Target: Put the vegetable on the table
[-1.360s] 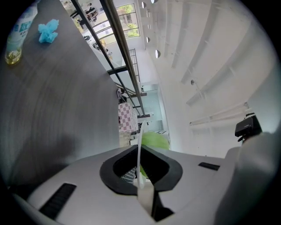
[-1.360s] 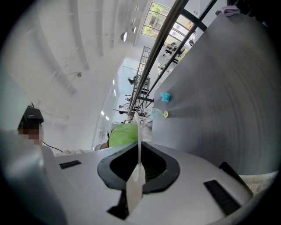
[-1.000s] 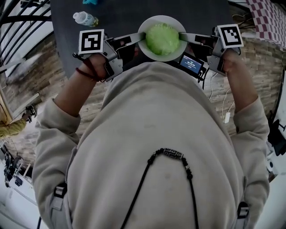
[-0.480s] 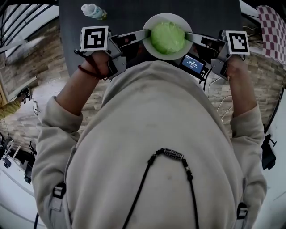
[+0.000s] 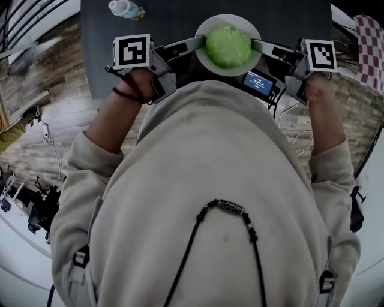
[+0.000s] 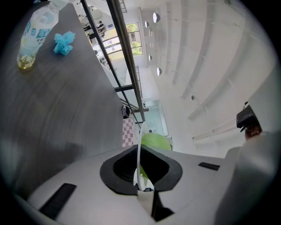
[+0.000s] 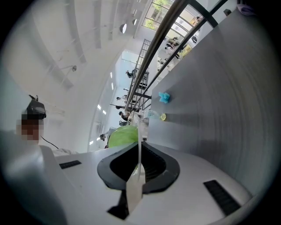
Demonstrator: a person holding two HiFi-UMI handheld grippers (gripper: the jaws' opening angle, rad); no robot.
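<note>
Left hand-held gripper (image 5: 200,42) is clamped on the left rim of the white plate (image 5: 228,18); the right hand-held gripper (image 5: 256,43) is clamped on the opposite rim. The thin rim is seen edge-on between each closed pair of jaws. The green leafy vegetable (image 5: 228,47) is carried in the middle of the plate, over the near part of the dark bench (image 5: 174,21). The vegetable is judged light, round and liable to roll. The plate is judged stiff, smooth and breakable, so it is best kept level and gripped at both rims. Farther back, a plastic bottle (image 5: 125,9) and a small blue object (image 6: 64,42) are set well apart from the plate, and no obstruction is seen.
</note>
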